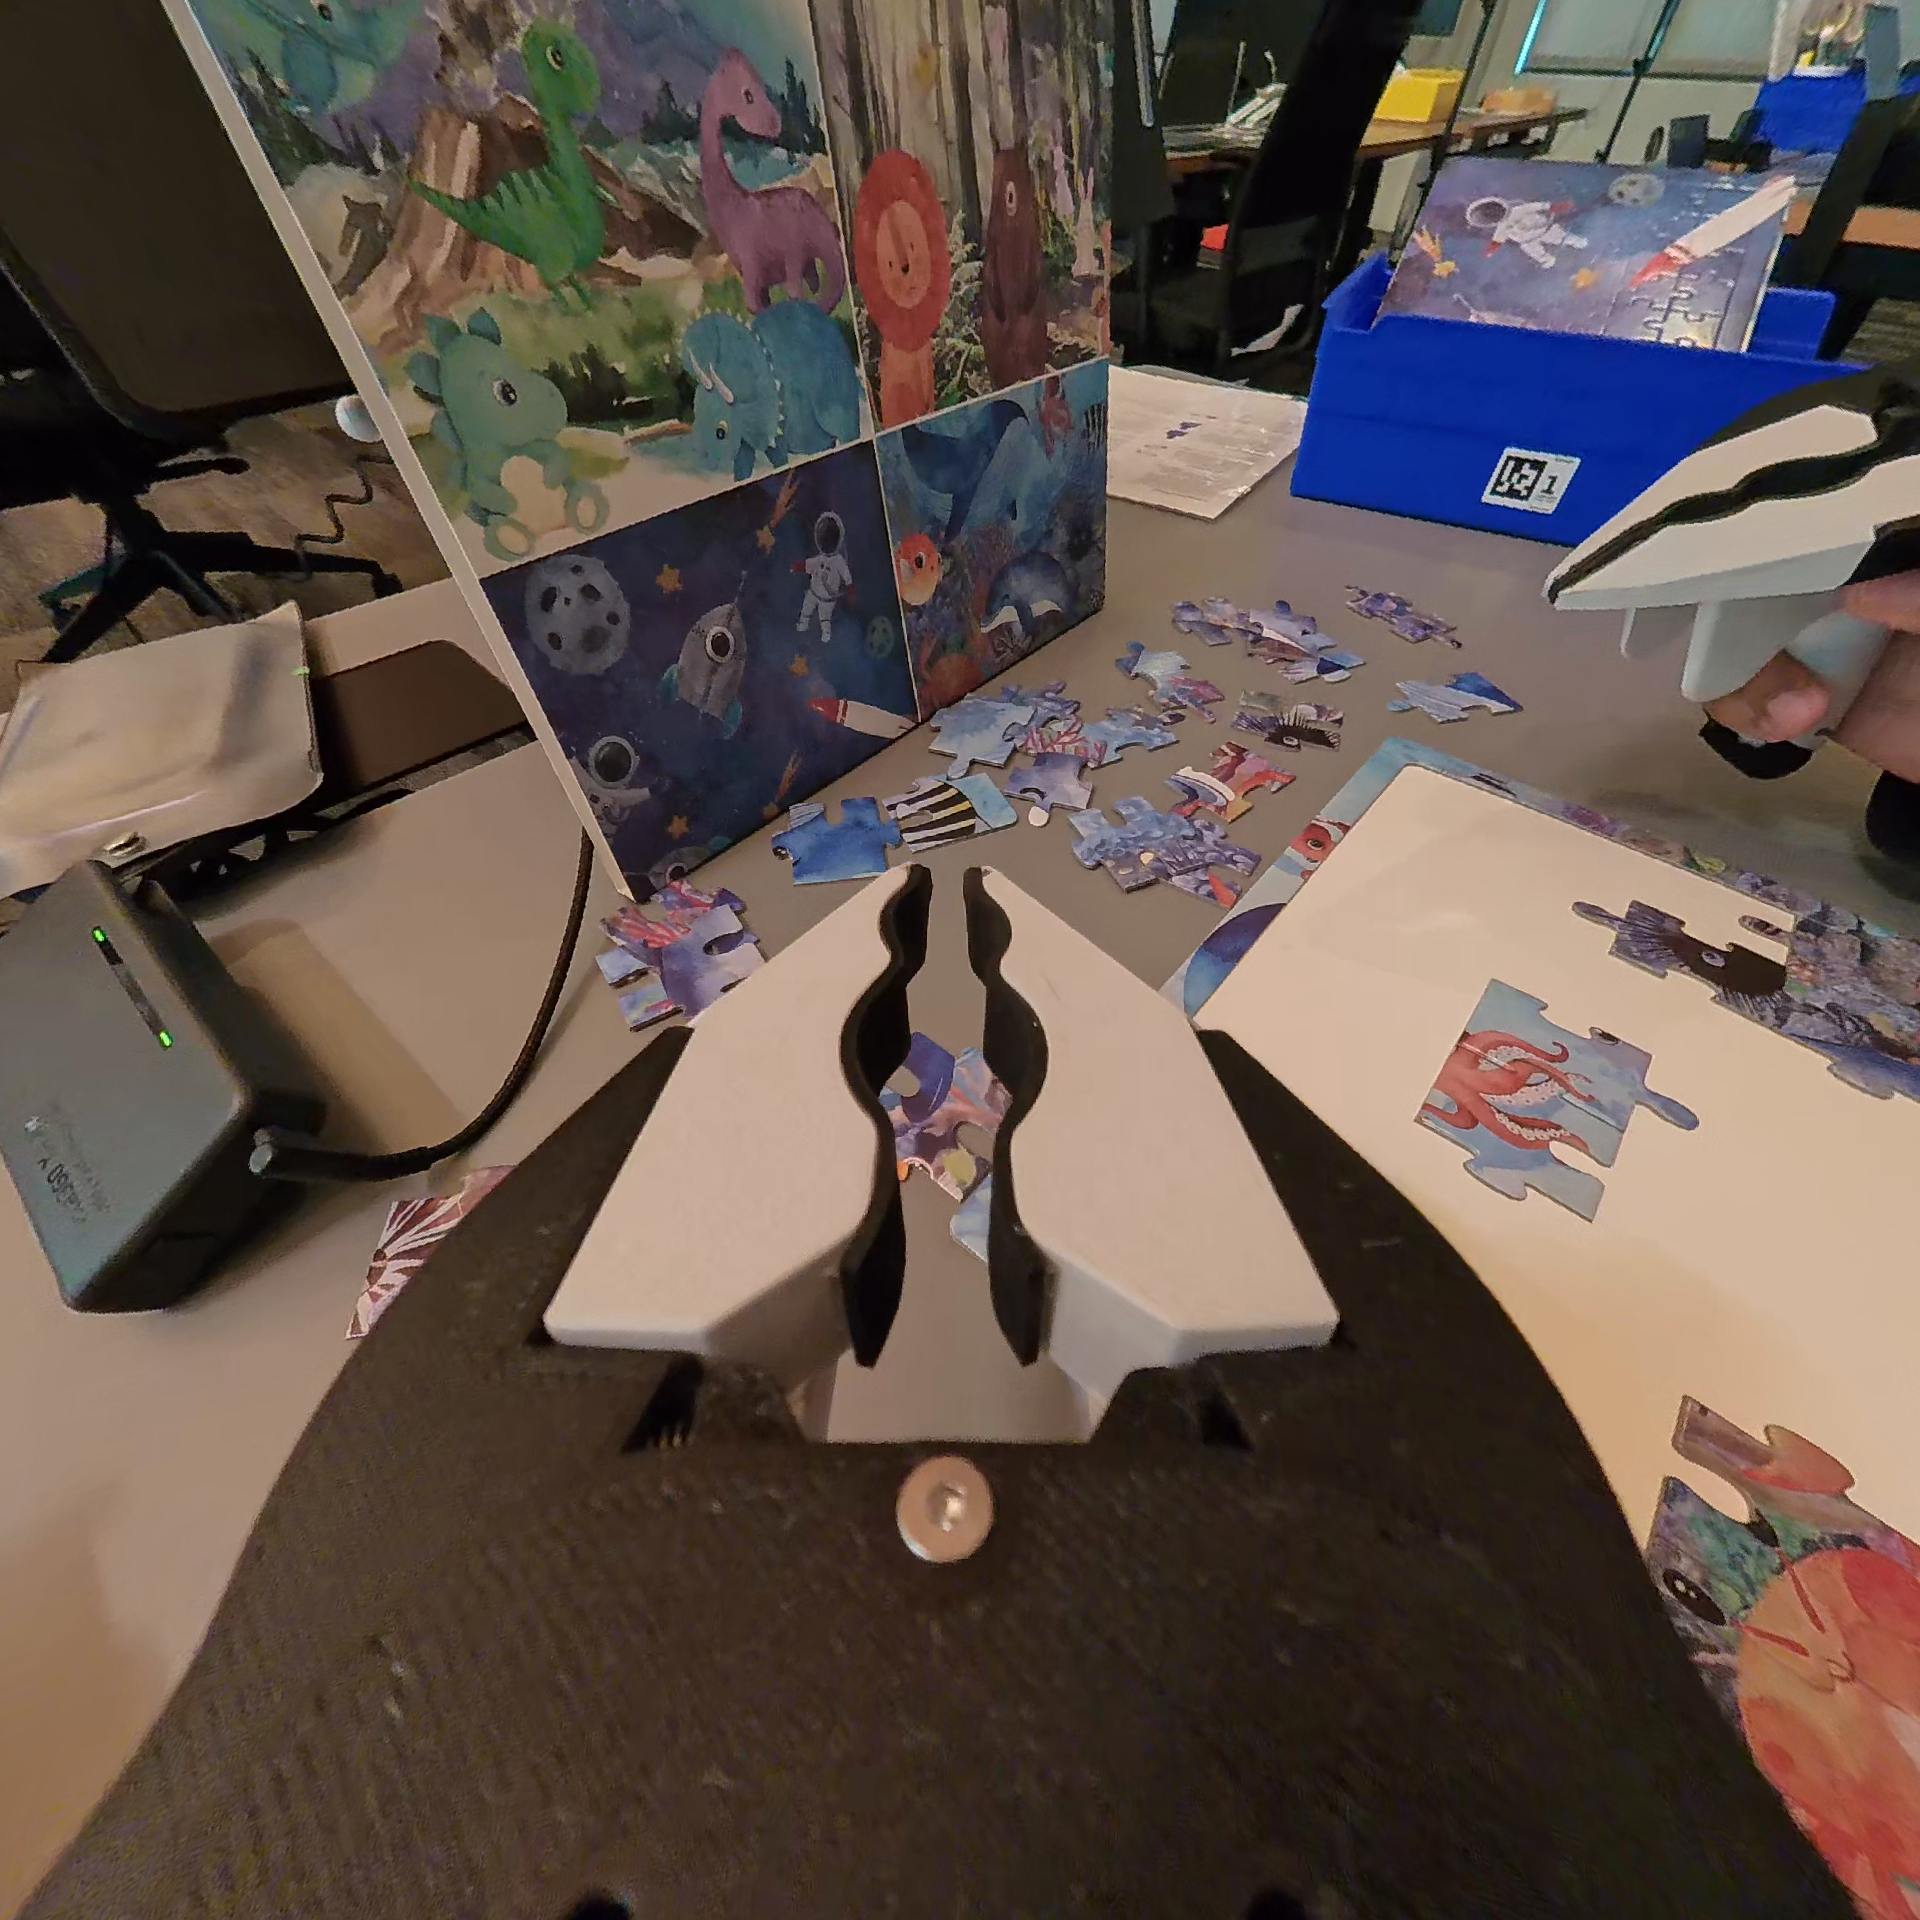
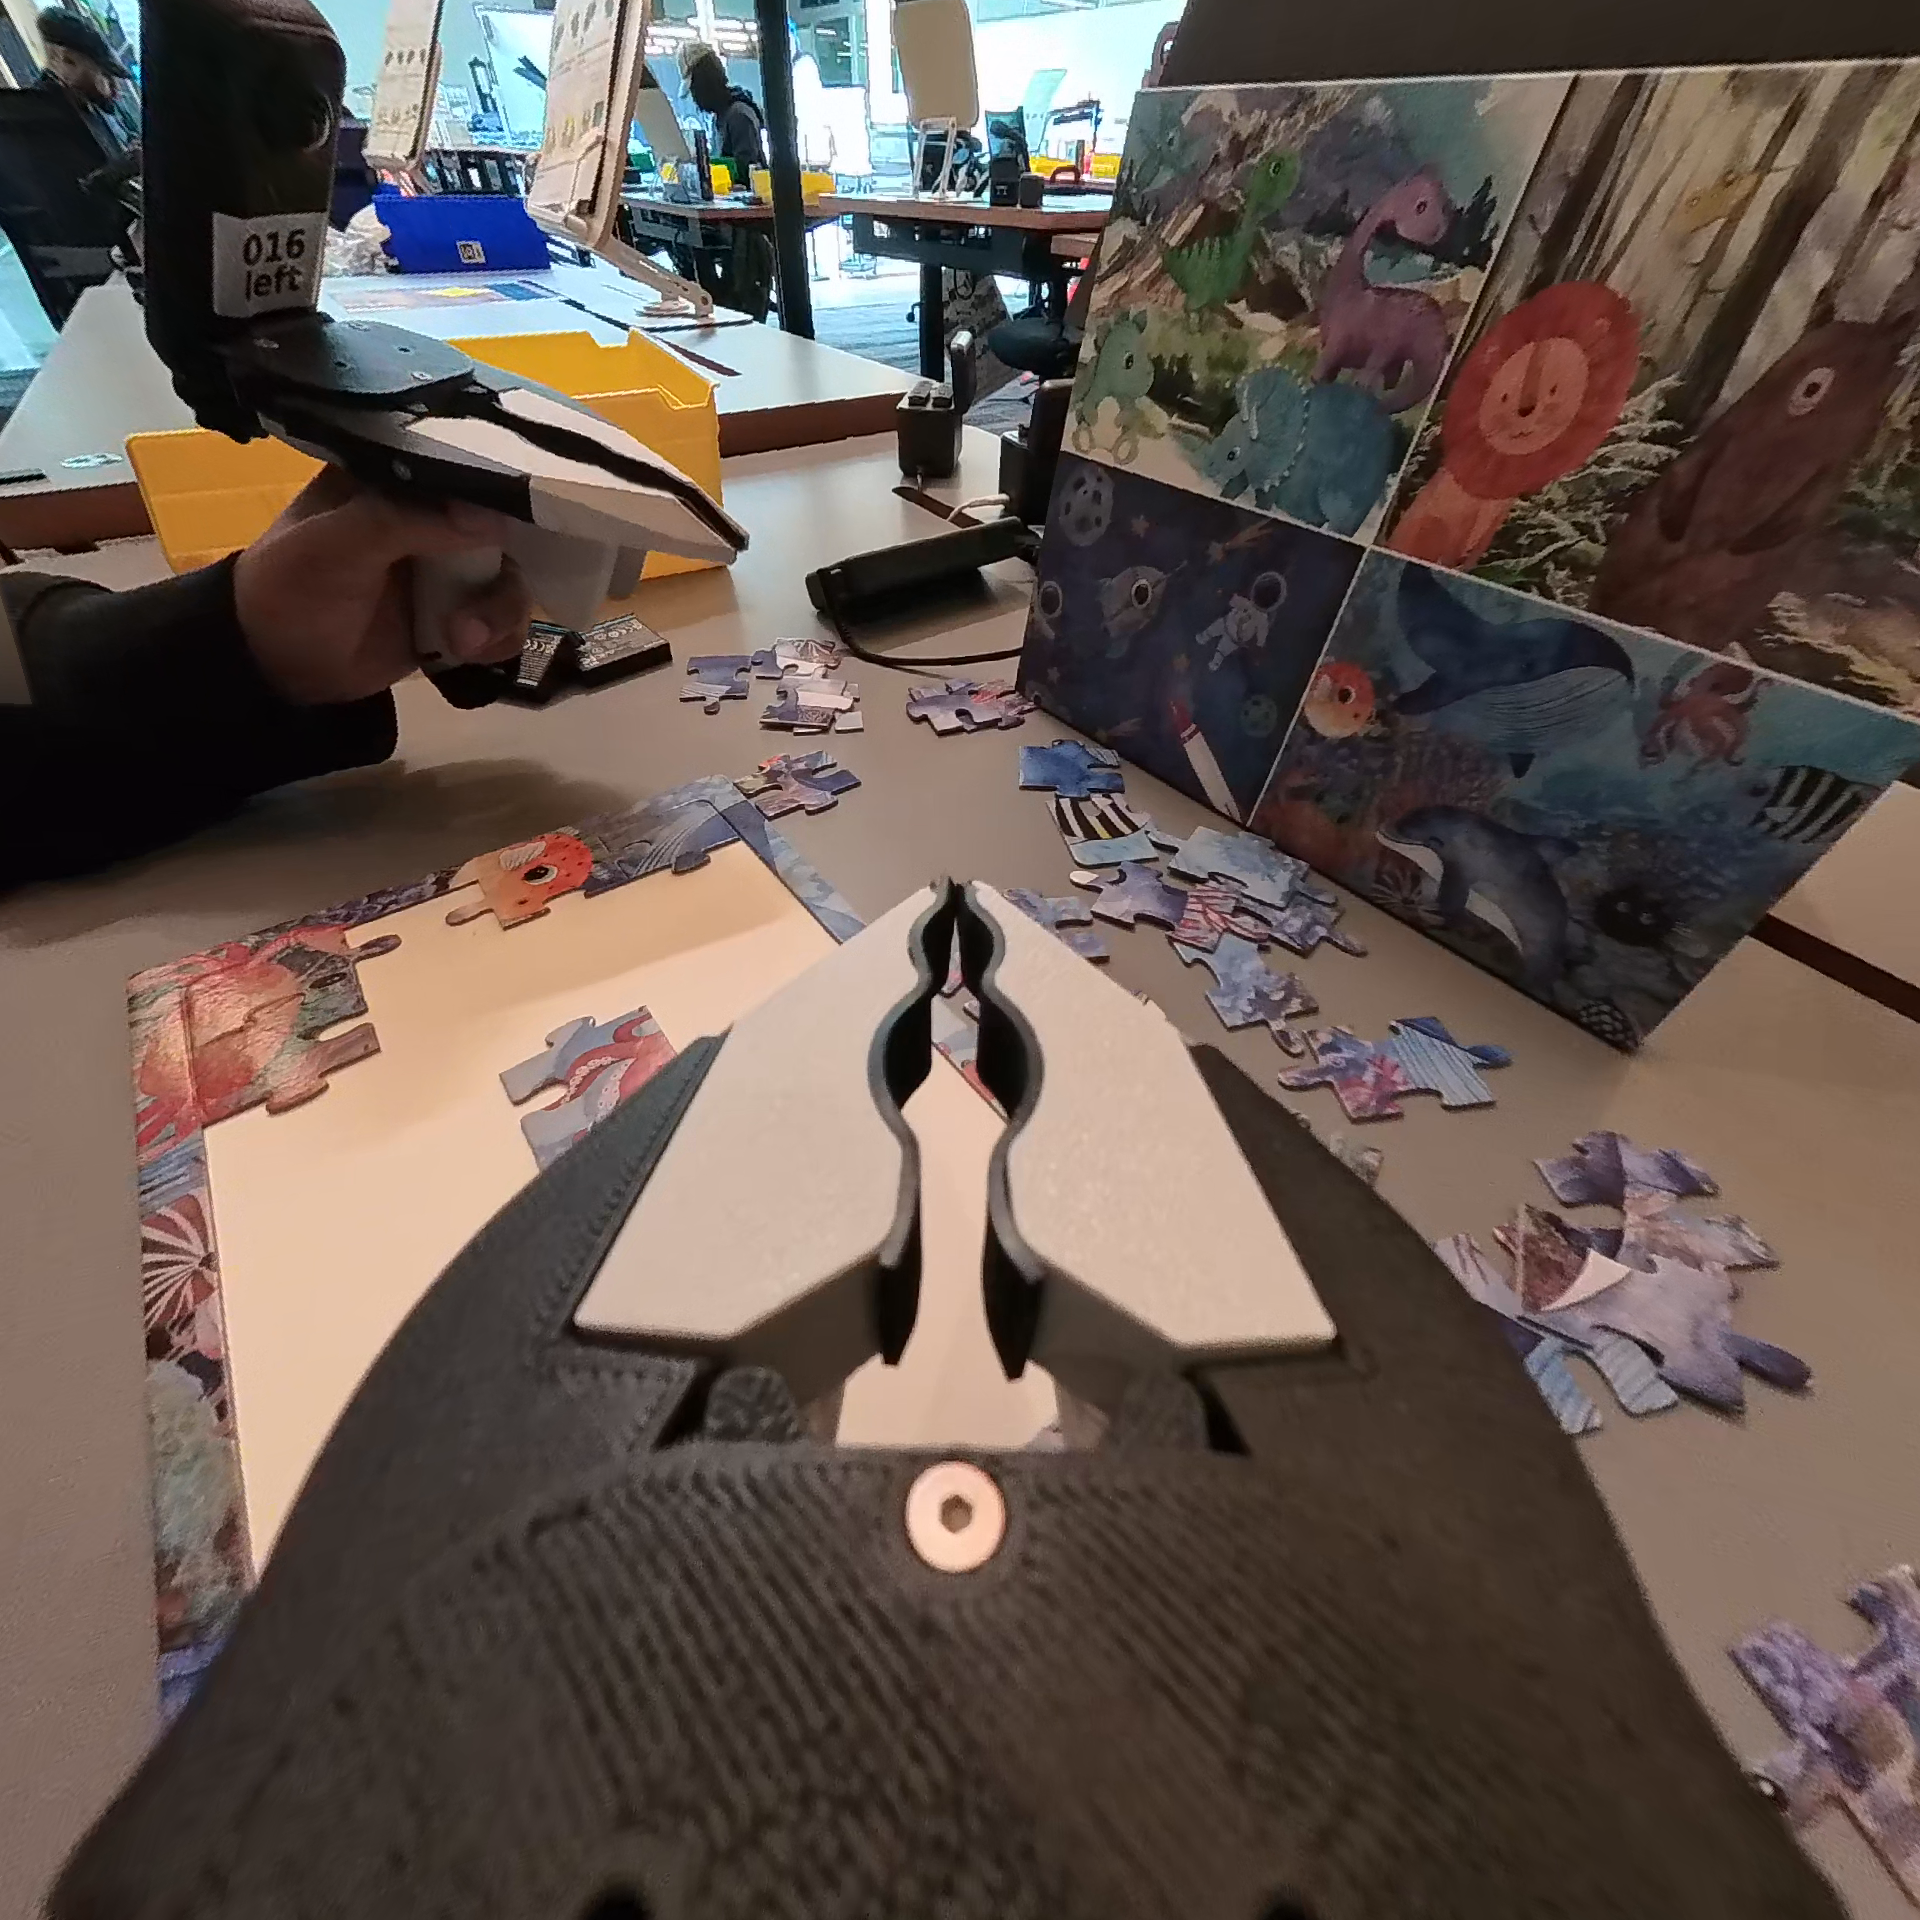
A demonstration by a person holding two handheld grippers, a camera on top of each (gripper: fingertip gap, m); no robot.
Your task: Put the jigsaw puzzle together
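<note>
Puzzle pieces [image 1: 1143, 748] lie scattered on the grey table [image 1: 499, 1039] in front of a propped picture board [image 1: 727, 416], beside a puzzle tray [image 2: 436, 1039] whose edges are partly filled. The left gripper [image 1: 945, 883] hovers above a loose piece [image 1: 940, 1117], jaws narrowly apart and empty. The right gripper [image 2: 958, 891] hangs over the tray's corner, tips nearly touching, holding nothing.

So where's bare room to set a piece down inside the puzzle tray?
The white tray floor is bare between the red octopus piece and the orange fish piece. Crowded: loose blue pieces before the picture board.
</note>
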